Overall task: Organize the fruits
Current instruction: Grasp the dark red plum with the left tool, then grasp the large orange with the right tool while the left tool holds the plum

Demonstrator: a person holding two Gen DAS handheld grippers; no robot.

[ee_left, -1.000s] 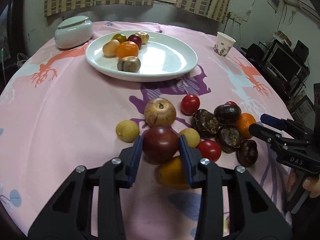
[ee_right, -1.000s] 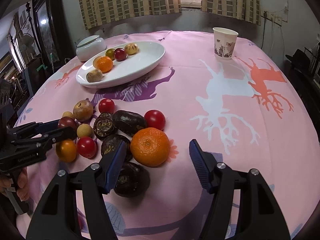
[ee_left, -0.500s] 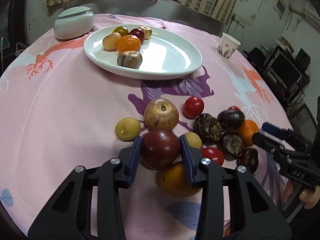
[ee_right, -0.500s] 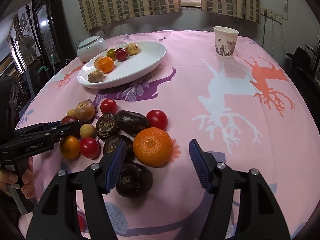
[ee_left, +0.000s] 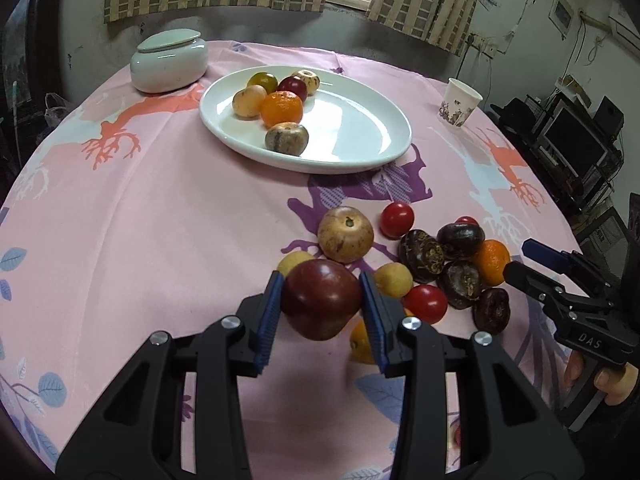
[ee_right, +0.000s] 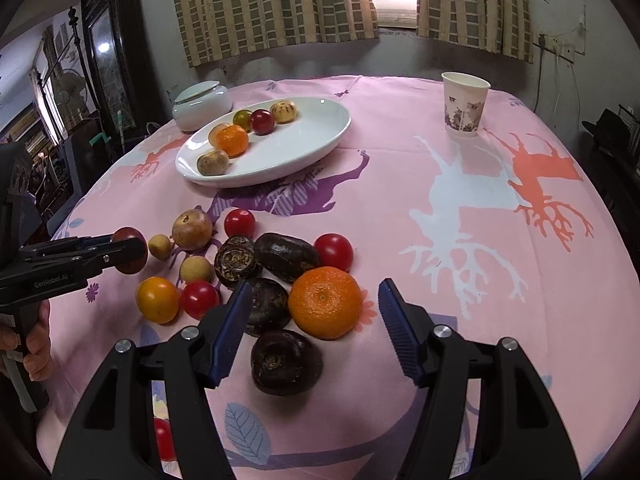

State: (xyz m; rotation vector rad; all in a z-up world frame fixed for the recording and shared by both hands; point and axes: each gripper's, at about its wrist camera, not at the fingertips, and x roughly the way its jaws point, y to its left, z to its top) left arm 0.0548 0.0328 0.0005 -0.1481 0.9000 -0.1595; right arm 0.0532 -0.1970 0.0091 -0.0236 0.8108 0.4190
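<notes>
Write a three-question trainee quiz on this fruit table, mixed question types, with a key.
1. True or false: the left gripper is shut on the dark red fruit.
2. How many fruits lie on the white plate? A) four B) six C) nine
3. Fill in: the right gripper is open, and the fruit nearest between its fingers is the large ______.

Key
1. True; both pads press its sides.
2. B; six, grouped at the plate's far end near the lidded jar.
3. Orange; the pads do not touch it.
</notes>
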